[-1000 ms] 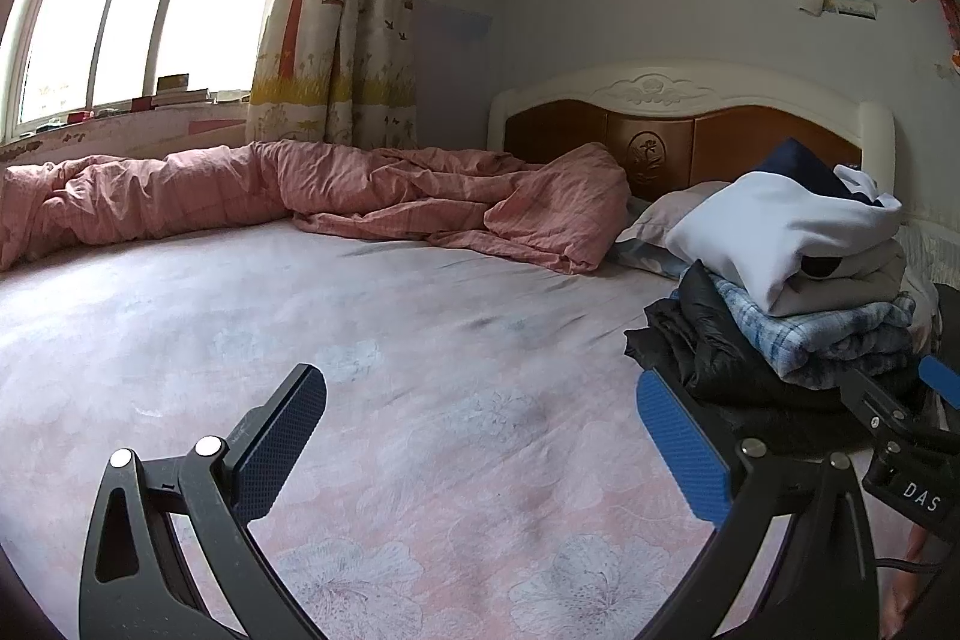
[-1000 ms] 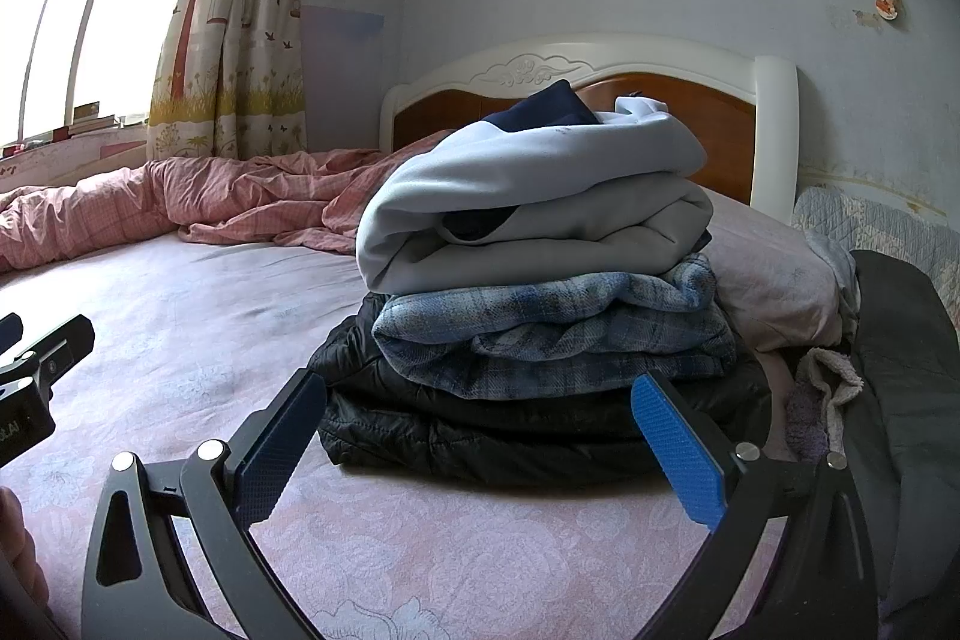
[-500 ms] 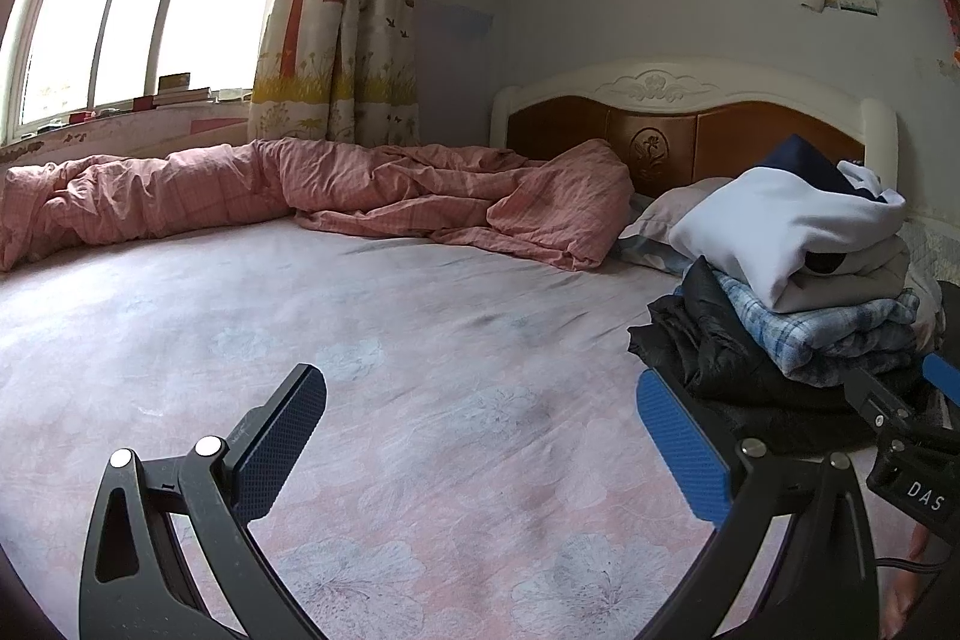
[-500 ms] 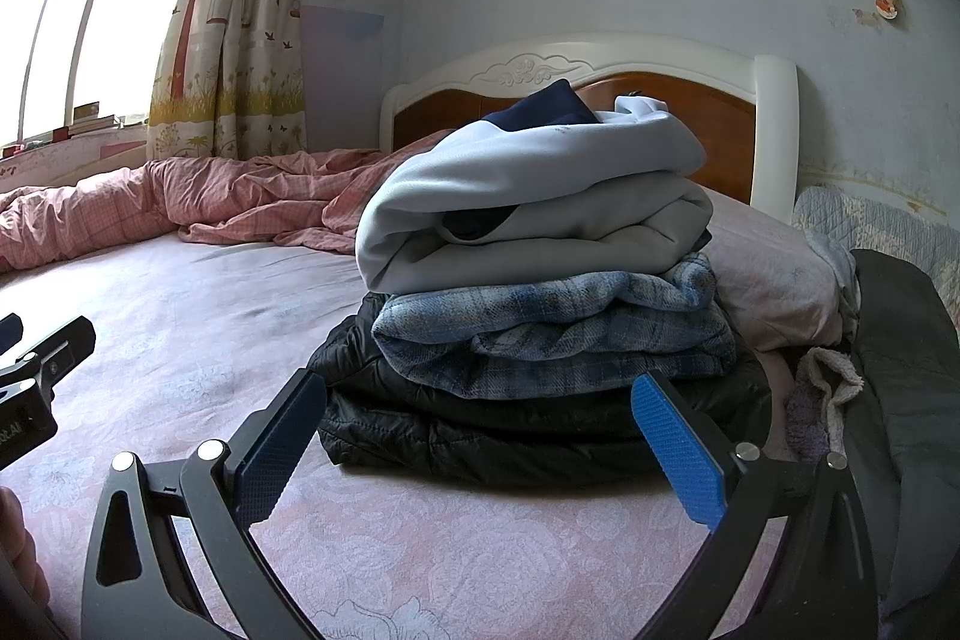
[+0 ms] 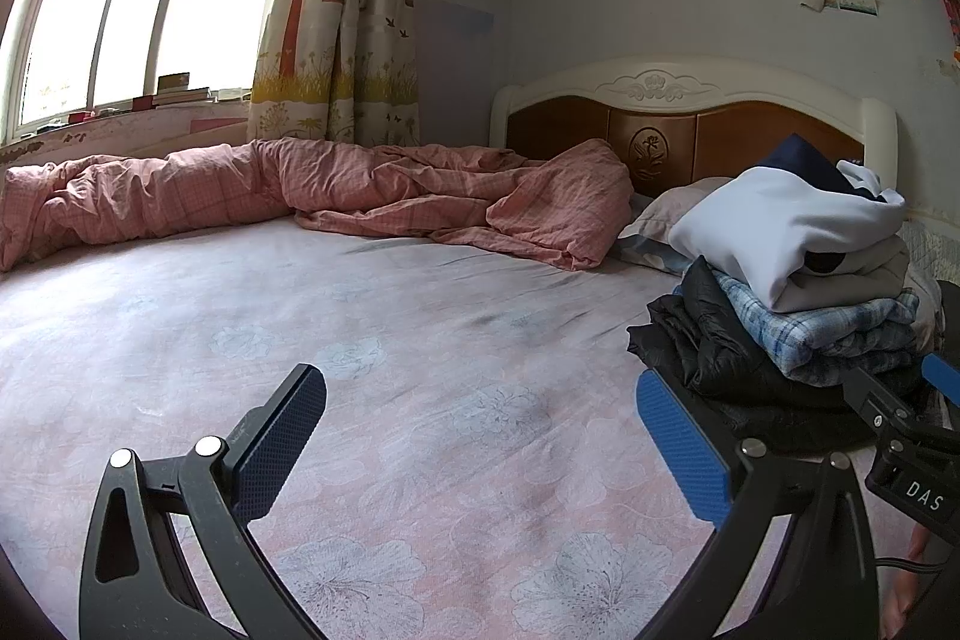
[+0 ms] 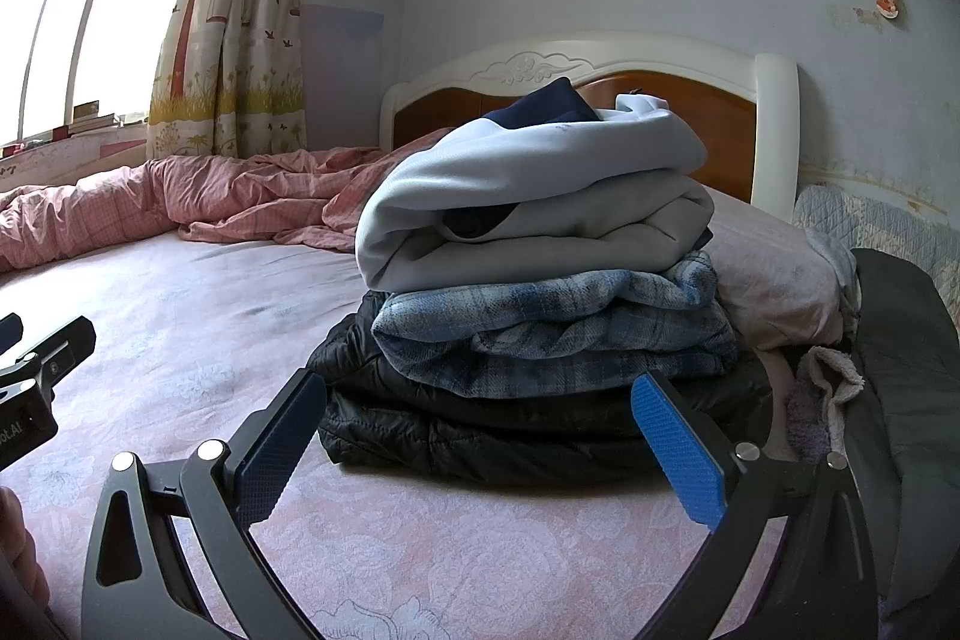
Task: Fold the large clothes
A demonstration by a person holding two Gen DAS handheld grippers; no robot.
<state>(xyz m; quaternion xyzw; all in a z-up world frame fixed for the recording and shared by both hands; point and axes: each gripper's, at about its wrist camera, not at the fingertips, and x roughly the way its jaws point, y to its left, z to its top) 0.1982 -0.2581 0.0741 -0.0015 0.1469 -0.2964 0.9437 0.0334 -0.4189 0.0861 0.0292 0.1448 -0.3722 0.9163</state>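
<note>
A stack of folded clothes sits on the bed: a pale grey sweatshirt point(image 6: 528, 196) on top, a blue plaid shirt point(image 6: 552, 328) under it, a black quilted jacket point(image 6: 480, 424) at the bottom. The same stack point(image 5: 798, 280) shows at the right of the left wrist view. My right gripper point(image 6: 480, 448) stands open just in front of the jacket, holding nothing. My left gripper point(image 5: 480, 442) is open over bare sheet, left of the stack. The right gripper's tip point(image 5: 900, 418) appears at the left wrist view's right edge.
A rumpled pink duvet point(image 5: 312, 196) lies along the far side of the bed by the window. The headboard point(image 6: 720, 112) and a pillow point(image 6: 774, 274) are behind the stack. A dark garment point(image 6: 900, 370) and a fuzzy cloth point(image 6: 822, 388) lie at the right.
The left wrist view has drifted slightly, with the stack sitting a little lower and further right. The right gripper has stayed still.
</note>
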